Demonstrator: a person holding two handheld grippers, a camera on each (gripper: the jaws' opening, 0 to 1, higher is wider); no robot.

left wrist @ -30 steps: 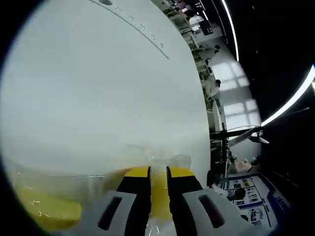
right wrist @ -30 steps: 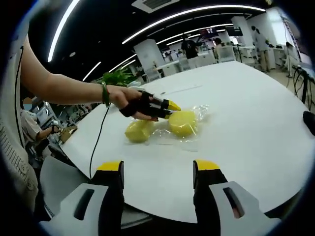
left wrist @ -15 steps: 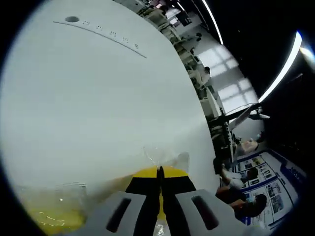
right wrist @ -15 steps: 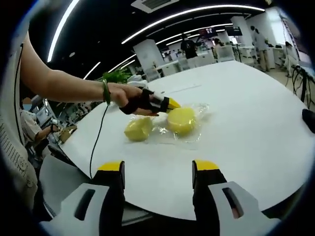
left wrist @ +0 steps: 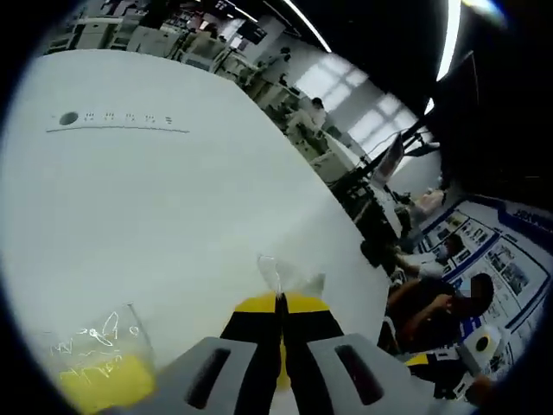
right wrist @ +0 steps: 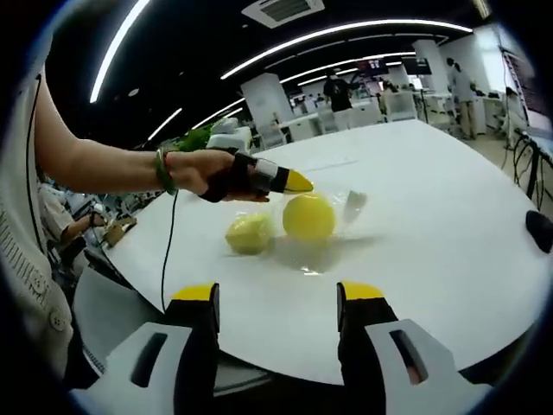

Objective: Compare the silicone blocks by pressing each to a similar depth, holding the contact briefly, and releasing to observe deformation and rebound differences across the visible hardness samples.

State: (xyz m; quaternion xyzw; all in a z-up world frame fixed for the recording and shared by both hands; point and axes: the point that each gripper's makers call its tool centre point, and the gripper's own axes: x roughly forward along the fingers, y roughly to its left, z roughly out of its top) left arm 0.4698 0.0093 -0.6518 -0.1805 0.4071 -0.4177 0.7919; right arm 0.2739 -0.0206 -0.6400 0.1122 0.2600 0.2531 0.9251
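Note:
Two yellow silicone blocks in clear plastic wrap rest on the white table [right wrist: 449, 251]. In the right gripper view the larger block [right wrist: 308, 216] is tipped up off the table and the smaller block [right wrist: 249, 233] lies beside it to the left. A hand holds my left gripper [right wrist: 292, 181] just above the larger block, shut on the plastic wrap [left wrist: 281, 275]. The left gripper view shows my left gripper [left wrist: 279, 303] with its jaws together and wrap sticking up between them, and a wrapped block [left wrist: 97, 382] at lower left. My right gripper [right wrist: 278, 298] hangs open above the near table edge, well short of the blocks.
A black cable [right wrist: 168, 251] drops from the hand over the table's left edge. A dark object [right wrist: 540, 230] lies at the table's right edge. A row of small holes [left wrist: 117, 121] marks the far tabletop. Desks and people stand beyond the table.
My left gripper has shut on the plastic wrap and risen, lifting the larger wrapped block partly off the table. The right gripper has stayed open and still.

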